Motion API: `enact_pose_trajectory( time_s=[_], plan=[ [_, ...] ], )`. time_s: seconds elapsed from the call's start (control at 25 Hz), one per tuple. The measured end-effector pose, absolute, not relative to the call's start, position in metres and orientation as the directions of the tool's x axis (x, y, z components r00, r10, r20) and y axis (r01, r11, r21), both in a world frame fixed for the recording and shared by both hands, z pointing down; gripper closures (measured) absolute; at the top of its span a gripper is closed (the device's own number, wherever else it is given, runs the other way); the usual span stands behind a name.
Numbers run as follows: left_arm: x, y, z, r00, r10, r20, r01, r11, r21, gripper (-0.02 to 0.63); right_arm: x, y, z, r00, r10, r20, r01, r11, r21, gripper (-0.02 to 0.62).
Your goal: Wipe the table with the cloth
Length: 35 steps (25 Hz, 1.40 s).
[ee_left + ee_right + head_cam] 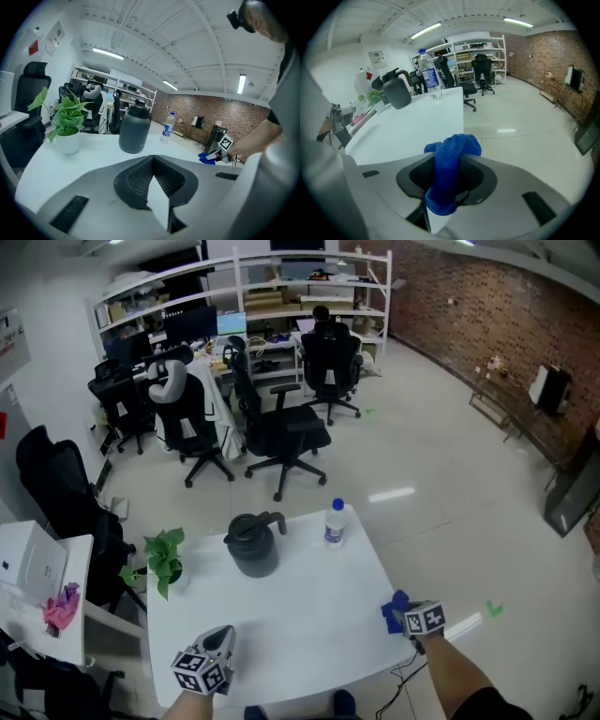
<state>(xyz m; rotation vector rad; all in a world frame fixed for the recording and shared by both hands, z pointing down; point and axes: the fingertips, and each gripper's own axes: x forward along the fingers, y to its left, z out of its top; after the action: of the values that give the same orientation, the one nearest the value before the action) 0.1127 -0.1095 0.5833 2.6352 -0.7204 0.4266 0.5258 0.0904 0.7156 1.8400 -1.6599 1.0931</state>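
Note:
A blue cloth (449, 159) is bunched between the jaws of my right gripper (447, 165), which is shut on it. In the head view that gripper (403, 613) hangs at the right edge of the white table (300, 615), with the cloth (394, 608) just over the rim. My left gripper (220, 640) rests low over the table's front left part. Its jaws (152, 161) are shut with nothing between them. From the left gripper view the right gripper (221, 151) and the cloth (205, 158) show far off across the table (93, 150).
A dark grey jug (253, 545), a water bottle (335, 521) and a small potted plant (165, 561) stand along the table's far side. Black office chairs (281, 432) and desks are behind it. A white side table (37, 568) with a pink cloth stands at the left.

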Motion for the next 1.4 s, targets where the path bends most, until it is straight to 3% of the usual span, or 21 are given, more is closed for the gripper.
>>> enact_pose_trajectory(
  time_s=[0.08, 0.36, 0.48, 0.6, 0.72, 0.88, 1.08, 1.4],
  plan=[
    [0.114, -0.108, 0.584, 0.825, -0.418, 0.379, -0.533, -0.799, 0.278, 0.608, 0.523, 0.089, 0.714, -0.029, -0.615, 0.788, -0.971, -0.169, -0.168, 0.452],
    [0.087, -0.118, 0.582, 0.827, -0.435, 0.356, -0.540, -0.790, 0.290, 0.608, 0.492, 0.075, 0.688, -0.038, -0.608, 0.793, -0.997, -0.034, -0.074, 0.294],
    [0.069, -0.129, 0.583, 0.820, -0.460, 0.340, -0.556, -0.780, 0.286, 0.609, 0.463, 0.038, 0.641, -0.050, -0.690, 0.723, -0.999, 0.043, -0.028, 0.287],
    [0.057, -0.143, 0.582, 0.819, -0.479, 0.316, -0.563, -0.777, 0.281, 0.609, 0.398, -0.015, 0.598, -0.177, -0.764, 0.620, -0.979, 0.203, -0.029, 0.289],
    [0.057, -0.158, 0.583, 0.824, -0.484, 0.295, -0.559, -0.779, 0.284, 0.608, 0.325, -0.068, 0.583, -0.360, -0.768, 0.530, -0.927, 0.360, -0.106, 0.425],
    [0.071, -0.168, 0.582, 0.837, -0.470, 0.279, -0.540, -0.790, 0.290, 0.609, 0.278, -0.119, 0.589, -0.431, -0.785, 0.444, -0.901, 0.403, -0.163, 0.579],
    [0.087, -0.167, 0.584, 0.850, -0.440, 0.288, -0.513, -0.815, 0.268, 0.609, 0.261, -0.148, 0.585, -0.454, -0.845, 0.282, -0.887, 0.399, -0.231, 0.584],
    [0.099, -0.164, 0.589, 0.854, -0.425, 0.301, -0.503, -0.822, 0.267, 0.608, 0.264, -0.150, 0.601, -0.438, -0.834, 0.336, -0.898, 0.385, -0.215, 0.586]
  ],
)
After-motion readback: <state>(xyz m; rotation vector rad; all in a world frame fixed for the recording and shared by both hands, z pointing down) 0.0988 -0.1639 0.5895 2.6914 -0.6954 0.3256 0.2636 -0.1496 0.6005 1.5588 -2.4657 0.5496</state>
